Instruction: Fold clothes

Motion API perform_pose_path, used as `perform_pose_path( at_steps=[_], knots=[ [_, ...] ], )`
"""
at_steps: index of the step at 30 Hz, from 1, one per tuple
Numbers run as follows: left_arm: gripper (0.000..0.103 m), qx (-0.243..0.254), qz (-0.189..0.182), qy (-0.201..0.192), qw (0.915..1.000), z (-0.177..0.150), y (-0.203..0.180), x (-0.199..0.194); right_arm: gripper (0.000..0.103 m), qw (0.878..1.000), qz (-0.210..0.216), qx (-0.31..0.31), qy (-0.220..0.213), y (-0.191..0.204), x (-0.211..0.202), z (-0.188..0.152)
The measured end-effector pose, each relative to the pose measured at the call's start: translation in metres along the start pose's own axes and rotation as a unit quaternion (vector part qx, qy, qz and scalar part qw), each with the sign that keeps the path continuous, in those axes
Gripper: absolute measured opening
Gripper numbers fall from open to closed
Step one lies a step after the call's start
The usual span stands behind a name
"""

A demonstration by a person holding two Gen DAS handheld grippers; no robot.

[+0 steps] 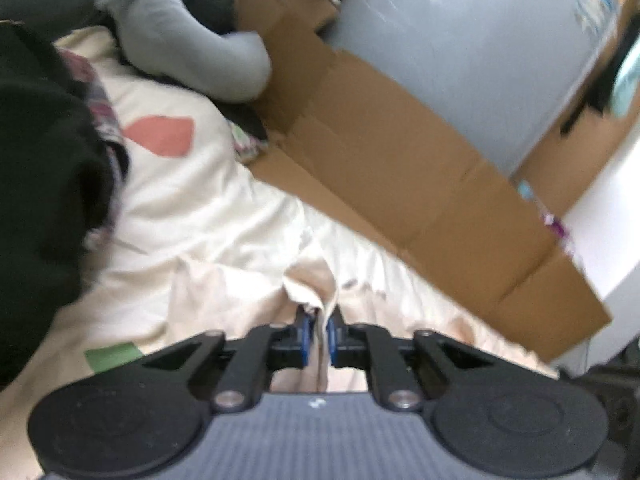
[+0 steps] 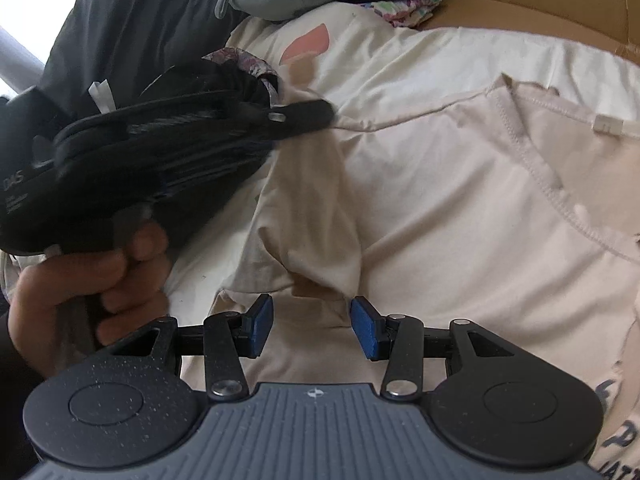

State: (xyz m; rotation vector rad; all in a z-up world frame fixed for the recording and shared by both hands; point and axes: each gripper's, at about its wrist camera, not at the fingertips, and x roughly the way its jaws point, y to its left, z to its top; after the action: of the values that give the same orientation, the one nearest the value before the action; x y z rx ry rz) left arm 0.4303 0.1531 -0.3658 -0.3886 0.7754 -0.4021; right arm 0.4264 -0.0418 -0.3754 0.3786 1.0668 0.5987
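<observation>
Lying spread on the cream bed sheet (image 2: 420, 56), the beige T-shirt (image 2: 460, 208) shows collar and sleeve only in the right wrist view. Left hand-held gripper (image 1: 318, 334) is clamped on a fold of its fabric. Right hand-held gripper (image 2: 312, 328) hangs open just over the sleeve hem. Left wrist view alone shows the cardboard box (image 1: 400, 160) beside the bed; a grey pillow (image 1: 180, 32) lies beyond.

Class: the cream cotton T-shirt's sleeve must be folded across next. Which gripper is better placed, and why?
Left. The left gripper is already shut on the cream cotton T-shirt; the right gripper is open, gripping nothing.
</observation>
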Motion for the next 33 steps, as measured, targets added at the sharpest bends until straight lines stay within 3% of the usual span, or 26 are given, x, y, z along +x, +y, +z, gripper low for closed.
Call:
perform_pose_path(
  at_steps=[3, 4, 5, 6, 13, 21, 22, 23, 25, 28, 33],
  knots=[
    [0.061, 0.026, -0.002, 0.027, 0.9993, -0.002, -0.006, 0.015, 0.025, 1.0, 0.004, 0.012, 0.004, -0.002, 0.005, -0.003],
    [0.07, 0.033, -0.004, 0.028, 0.999, -0.004, -0.008, 0.014, 0.014, 1.0, 0.007, 0.011, 0.006, -0.003, 0.005, -0.003],
    [0.071, 0.041, -0.007, 0.029, 0.9987, -0.005, -0.009, 0.012, 0.009, 1.0, 0.009, 0.01, 0.008, -0.003, 0.006, -0.004],
    [0.073, 0.048, -0.009, 0.03, 0.9984, -0.007, -0.01, 0.011, 0.009, 1.0, 0.012, 0.009, 0.011, -0.002, 0.006, -0.004],
    [0.074, 0.046, 0.029, 0.009, 0.9985, -0.014, -0.002, -0.032, 0.011, 0.999, 0.016, -0.01, 0.027, -0.003, -0.003, -0.004],
    [0.07, 0.005, 0.094, -0.011, 0.9955, -0.041, 0.006, -0.079, 0.013, 1.0, -0.007, 0.0, 0.006, -0.022, -0.018, 0.013],
    [0.069, -0.001, 0.096, -0.013, 0.9953, -0.043, 0.005, -0.083, 0.019, 1.0, -0.011, 0.004, 0.003, -0.024, -0.019, 0.015],
    [0.069, -0.006, 0.098, -0.016, 0.995, -0.045, 0.004, -0.086, 0.032, 1.0, -0.016, 0.007, -0.001, -0.027, -0.02, 0.018],
    [0.067, -0.012, 0.101, -0.022, 0.9945, -0.046, -0.001, -0.088, 0.041, 1.0, -0.022, 0.014, -0.013, -0.031, -0.021, 0.024],
    [0.065, -0.035, 0.101, -0.028, 0.9939, -0.05, -0.006, -0.087, 0.041, 0.999, -0.022, 0.032, -0.023, -0.037, -0.02, 0.035],
    [0.065, -0.012, 0.112, -0.024, 0.9934, -0.061, -0.019, -0.065, 0.041, 0.998, -0.034, 0.04, -0.015, -0.04, -0.004, 0.05]
  ],
)
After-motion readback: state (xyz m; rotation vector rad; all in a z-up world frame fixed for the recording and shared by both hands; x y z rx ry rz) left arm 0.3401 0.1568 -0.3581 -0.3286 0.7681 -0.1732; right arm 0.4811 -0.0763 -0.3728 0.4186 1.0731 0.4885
